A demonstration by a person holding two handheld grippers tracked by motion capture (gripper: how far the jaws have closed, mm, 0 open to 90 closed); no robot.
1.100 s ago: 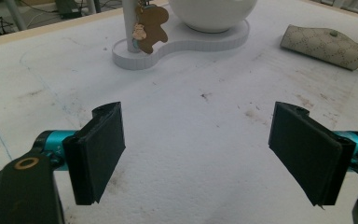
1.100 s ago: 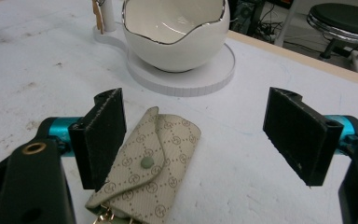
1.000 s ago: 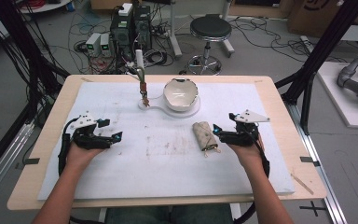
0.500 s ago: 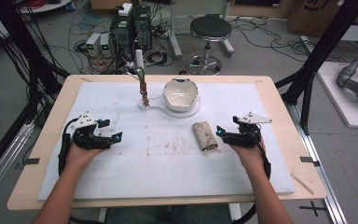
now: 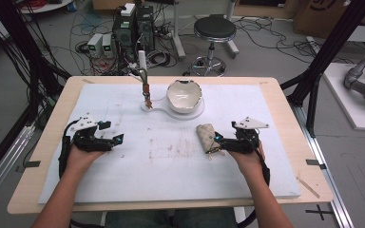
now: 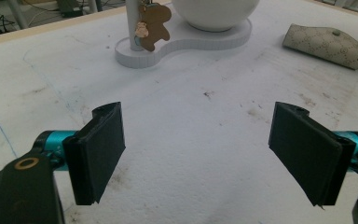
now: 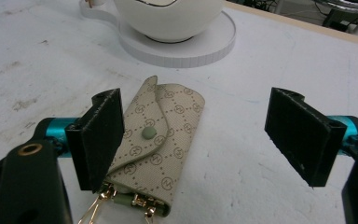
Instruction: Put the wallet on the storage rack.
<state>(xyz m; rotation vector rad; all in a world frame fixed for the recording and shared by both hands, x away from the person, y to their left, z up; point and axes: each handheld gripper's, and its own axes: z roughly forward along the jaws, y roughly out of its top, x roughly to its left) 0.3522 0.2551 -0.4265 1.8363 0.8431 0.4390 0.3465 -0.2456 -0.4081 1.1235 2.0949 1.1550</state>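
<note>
The right hand-held gripper (image 7: pixel 193 140) stands wide open around the beige key pouch (image 7: pixel 161 147) lying flat on the bench (image 5: pixel 275 90), the left hand-held gripper (image 6: pixel 196 156) wide and empty, the white bowl (image 5: pixel 184 95) beyond.

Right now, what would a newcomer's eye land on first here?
The beige patterned snap-flap key pouch lies flat between the open jaws of the right gripper, its flap snapped shut. Behind it, a glossy white round bowl sits on a white foam stand, beside a post with a brown bear charm.
</note>
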